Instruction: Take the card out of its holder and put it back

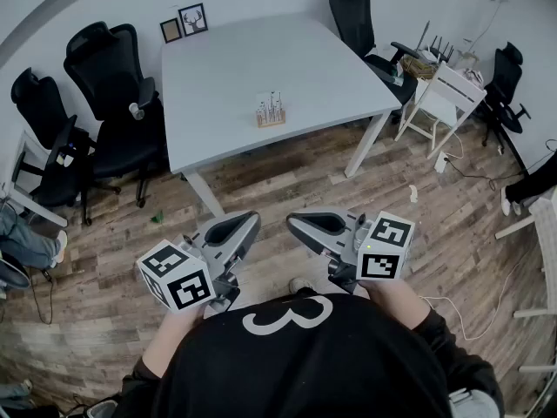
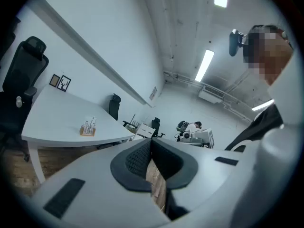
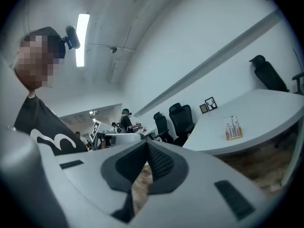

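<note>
A small wooden card holder (image 1: pixel 271 117) with white cards standing in it sits near the front edge of the white table (image 1: pixel 226 77). The same card holder (image 2: pixel 88 128) (image 3: pixel 232 129) appears small and far off in both gripper views. My left gripper (image 1: pixel 251 221) and right gripper (image 1: pixel 294 223) are held close to my body, well short of the table, tips pointing toward each other. Both are shut with nothing between the jaws, the dark pads (image 2: pixel 137 158) (image 3: pixel 159 163) meeting at the tips.
Black office chairs (image 1: pixel 109 77) stand left of the table and another chair (image 1: pixel 357 16) at its far right corner. Two framed pictures (image 1: pixel 184 23) stand at the table's back edge. A white folding rack (image 1: pixel 444 103) is at the right. Wood floor lies between me and the table.
</note>
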The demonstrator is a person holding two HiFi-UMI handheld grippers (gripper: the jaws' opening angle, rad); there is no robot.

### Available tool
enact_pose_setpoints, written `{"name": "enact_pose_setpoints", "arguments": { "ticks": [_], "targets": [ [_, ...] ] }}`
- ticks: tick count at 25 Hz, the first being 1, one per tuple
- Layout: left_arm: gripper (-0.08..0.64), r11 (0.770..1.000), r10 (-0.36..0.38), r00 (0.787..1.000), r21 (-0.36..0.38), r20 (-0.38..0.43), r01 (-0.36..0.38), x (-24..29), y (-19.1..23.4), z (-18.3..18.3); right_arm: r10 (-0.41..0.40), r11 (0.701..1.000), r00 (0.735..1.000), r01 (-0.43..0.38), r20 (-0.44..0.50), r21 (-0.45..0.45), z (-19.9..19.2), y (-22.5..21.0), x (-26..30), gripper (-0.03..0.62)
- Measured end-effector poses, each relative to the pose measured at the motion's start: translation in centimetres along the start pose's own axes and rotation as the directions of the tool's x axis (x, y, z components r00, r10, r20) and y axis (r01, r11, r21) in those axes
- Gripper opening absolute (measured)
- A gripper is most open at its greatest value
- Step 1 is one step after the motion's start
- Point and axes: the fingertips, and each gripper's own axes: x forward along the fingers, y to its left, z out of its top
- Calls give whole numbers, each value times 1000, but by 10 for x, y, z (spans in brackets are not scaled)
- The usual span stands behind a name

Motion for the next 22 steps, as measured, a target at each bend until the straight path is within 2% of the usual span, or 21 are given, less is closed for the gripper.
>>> {"name": "enact_pose_setpoints", "arguments": {
  "ticks": [8, 22],
  "targets": [
    [14, 1000, 5, 1000, -11, -15, -5, 3, 3, -12, -1, 1000, 1000, 1, 10, 31, -6, -6, -2, 9],
    [14, 998, 58, 998, -39, -21, -59, 24, 11, -30, 51, 994, 999, -53, 19, 96, -16, -31, -10, 11]
  ]
}}
